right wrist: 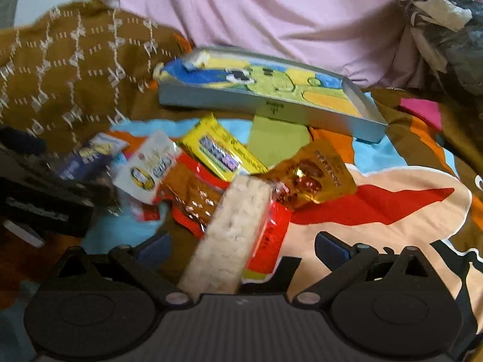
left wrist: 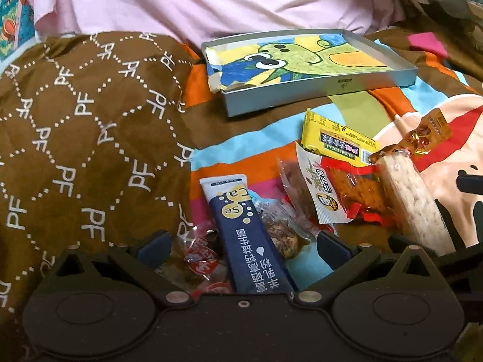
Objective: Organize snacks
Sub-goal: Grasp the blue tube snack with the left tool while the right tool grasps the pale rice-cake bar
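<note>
L gripper (left wrist: 241, 241) spread wide over the snack pile; navy stick pack (left wrist: 250, 238) lies between its fingers w/o touching either pad, lower end cut off behind the gripper body. Clear-wrapped bits (left wrist: 199, 256) beside it are hard to make out. R gripper (right wrist: 241, 244) also wide, rice-crisp bar (right wrist: 232, 232) running up between the fingers, near end hidden. Ahead of both: yellow pack (left wrist: 335, 138), red-white pack (left wrist: 329, 193), gold pack (right wrist: 314, 175), then the silver tray (left wrist: 332, 93) w/ frog drawing. R view is blurred; print unreadable.
</note>
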Demonstrator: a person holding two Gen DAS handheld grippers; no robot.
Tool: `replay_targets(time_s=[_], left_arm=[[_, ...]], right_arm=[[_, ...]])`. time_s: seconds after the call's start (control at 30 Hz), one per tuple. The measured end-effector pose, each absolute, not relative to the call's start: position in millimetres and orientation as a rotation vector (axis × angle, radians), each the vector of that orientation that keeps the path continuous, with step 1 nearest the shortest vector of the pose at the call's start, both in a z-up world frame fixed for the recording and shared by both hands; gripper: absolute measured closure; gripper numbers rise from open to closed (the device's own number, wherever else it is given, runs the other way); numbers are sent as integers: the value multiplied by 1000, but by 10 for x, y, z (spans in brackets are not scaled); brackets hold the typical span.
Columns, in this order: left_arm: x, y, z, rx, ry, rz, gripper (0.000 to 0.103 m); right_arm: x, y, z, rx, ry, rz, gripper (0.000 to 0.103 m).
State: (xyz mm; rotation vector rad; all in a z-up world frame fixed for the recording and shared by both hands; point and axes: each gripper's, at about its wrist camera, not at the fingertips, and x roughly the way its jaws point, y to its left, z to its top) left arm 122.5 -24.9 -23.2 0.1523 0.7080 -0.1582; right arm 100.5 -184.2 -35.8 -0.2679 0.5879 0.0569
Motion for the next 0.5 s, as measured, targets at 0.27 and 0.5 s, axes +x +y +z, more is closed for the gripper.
replay_targets(time_s=[0.27, 0.5], left_arm=[[1252, -129, -222, 61, 699, -196, 7], [1267, -79, -211, 0, 715, -218, 31]], right_arm=[[1043, -1696, -429, -306, 600, 64, 0], [1021, -1706, -400, -254, 578, 101, 0]])
